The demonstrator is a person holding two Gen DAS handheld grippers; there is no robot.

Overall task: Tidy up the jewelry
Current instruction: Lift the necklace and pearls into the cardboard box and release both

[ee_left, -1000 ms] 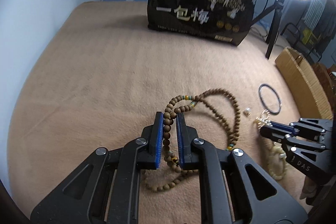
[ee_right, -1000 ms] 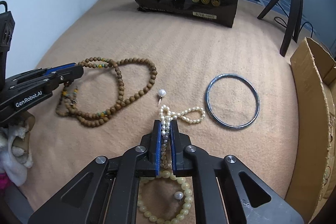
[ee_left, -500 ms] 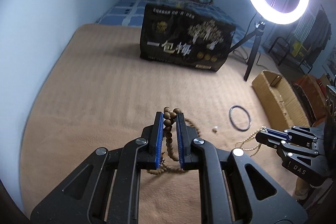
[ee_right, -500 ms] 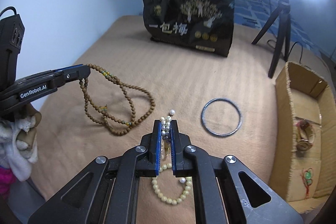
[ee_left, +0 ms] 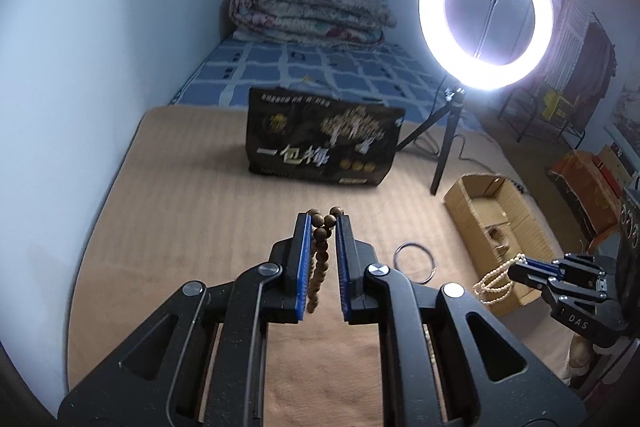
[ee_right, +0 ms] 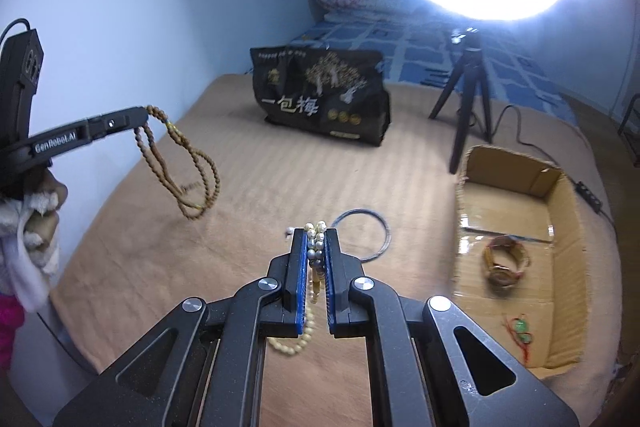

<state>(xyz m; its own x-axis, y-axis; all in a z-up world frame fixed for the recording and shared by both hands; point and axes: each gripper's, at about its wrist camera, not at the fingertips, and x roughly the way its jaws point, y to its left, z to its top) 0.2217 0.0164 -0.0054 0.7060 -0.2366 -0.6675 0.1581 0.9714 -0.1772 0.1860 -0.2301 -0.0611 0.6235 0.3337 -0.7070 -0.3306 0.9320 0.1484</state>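
Above tan blanket [ee_right: 248, 195], left tongs [ee_left: 323, 223] pinch wooden beads [ee_left: 320, 255].

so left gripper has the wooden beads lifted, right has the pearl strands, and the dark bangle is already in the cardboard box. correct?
Not quite. The dark bangle is not in the cardboard box; it lies on the tan blanket beside it, as the right wrist view shows. The rest holds: left gripper has the wooden beads lifted, right gripper has the pearl strands.
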